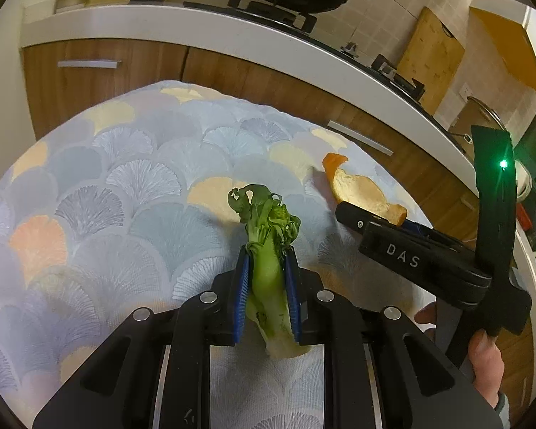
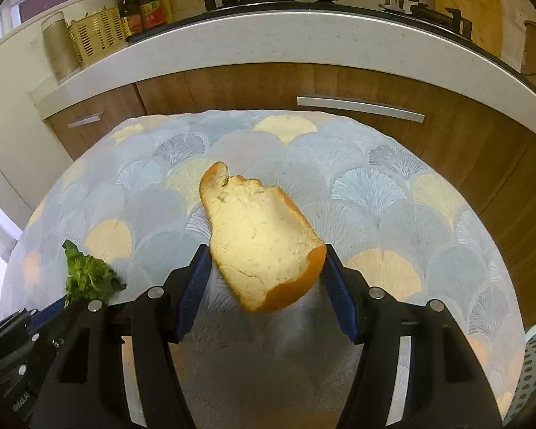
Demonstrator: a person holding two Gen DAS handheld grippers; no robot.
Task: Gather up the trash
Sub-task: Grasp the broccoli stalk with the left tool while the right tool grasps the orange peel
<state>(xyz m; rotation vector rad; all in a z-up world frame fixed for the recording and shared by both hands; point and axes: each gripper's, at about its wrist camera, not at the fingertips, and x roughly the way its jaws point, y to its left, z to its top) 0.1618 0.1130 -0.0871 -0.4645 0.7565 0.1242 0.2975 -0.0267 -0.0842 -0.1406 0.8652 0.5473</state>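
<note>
Left wrist view: my left hand-held gripper (image 1: 266,268) is clamped on a vegetable stalk (image 1: 266,250) above the cloth-covered bench (image 1: 125,178). Right wrist view: my right hand-held gripper (image 2: 264,275) pinches an orange peel (image 2: 261,236) by its edges; that thin, curved hold could slip.

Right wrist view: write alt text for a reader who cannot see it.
The right gripper holds a large piece of orange peel, pale inner side up, between its blue-padded fingers above a table covered in a fan-patterned cloth. At lower left the left gripper carries a leafy green vegetable scrap; wooden kitchen cabinets stand behind.
</note>
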